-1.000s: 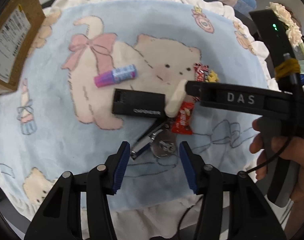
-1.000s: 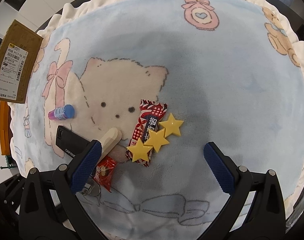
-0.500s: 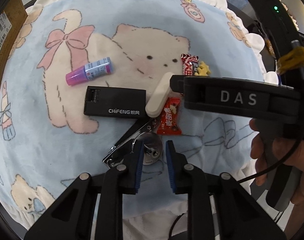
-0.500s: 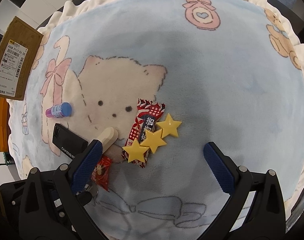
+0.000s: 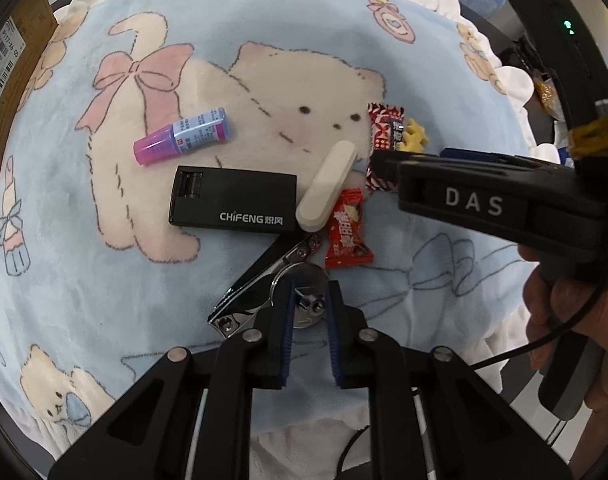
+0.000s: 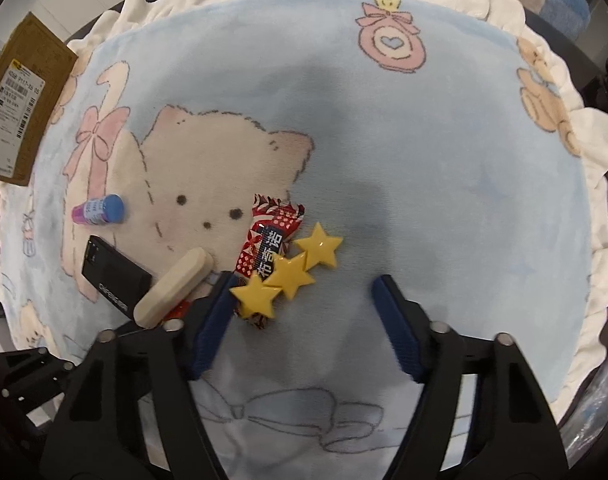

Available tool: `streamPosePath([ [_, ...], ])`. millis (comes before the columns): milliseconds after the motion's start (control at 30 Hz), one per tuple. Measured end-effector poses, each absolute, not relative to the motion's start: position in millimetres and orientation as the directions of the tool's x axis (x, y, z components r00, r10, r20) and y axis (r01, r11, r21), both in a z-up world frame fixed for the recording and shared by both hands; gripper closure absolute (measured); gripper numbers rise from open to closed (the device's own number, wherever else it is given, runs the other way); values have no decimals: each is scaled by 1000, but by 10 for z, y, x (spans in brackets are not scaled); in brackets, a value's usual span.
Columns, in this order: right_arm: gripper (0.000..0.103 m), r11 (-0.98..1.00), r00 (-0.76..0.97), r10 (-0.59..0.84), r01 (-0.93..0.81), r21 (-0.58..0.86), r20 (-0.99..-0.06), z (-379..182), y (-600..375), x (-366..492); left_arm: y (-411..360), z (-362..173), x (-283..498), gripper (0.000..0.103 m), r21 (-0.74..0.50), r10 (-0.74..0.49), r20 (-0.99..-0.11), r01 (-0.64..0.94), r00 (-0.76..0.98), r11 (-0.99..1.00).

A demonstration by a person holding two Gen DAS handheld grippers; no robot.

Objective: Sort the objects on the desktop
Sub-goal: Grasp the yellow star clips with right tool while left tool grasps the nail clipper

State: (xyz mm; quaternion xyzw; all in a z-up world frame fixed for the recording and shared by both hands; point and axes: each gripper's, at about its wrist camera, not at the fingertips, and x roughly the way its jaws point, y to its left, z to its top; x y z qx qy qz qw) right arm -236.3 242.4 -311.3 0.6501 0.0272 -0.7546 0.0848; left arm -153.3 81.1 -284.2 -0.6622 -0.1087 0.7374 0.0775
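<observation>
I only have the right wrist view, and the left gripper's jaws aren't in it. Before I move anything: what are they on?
Observer: The left gripper has its jaws drawn narrow over a round silver metal piece. I cannot tell whether they actually grip it.
Operator: Is anything lying against that piece?
Observer: A silver nail clipper lies right at its left side, angled up toward the other objects.
Operator: I see a scrap of red by my own left jaw. What is it?
Observer: A red wrapped candy, lying flat on the blanket just beyond the metal piece.
</observation>
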Motion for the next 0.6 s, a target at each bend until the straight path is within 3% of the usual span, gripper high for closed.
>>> streamPosePath([
  [133, 82, -984, -150, -107, 155, 83, -983, -3059, 2450, -2375, 824, -2847, -1536, 88, -262, 257, -960, 27, -110, -965],
  [600, 91, -977, -147, -144, 176, 117, -979, -2979, 2383, -2302, 820, -2852, -1527, 88, -263, 256, -959, 38, -122, -964],
])
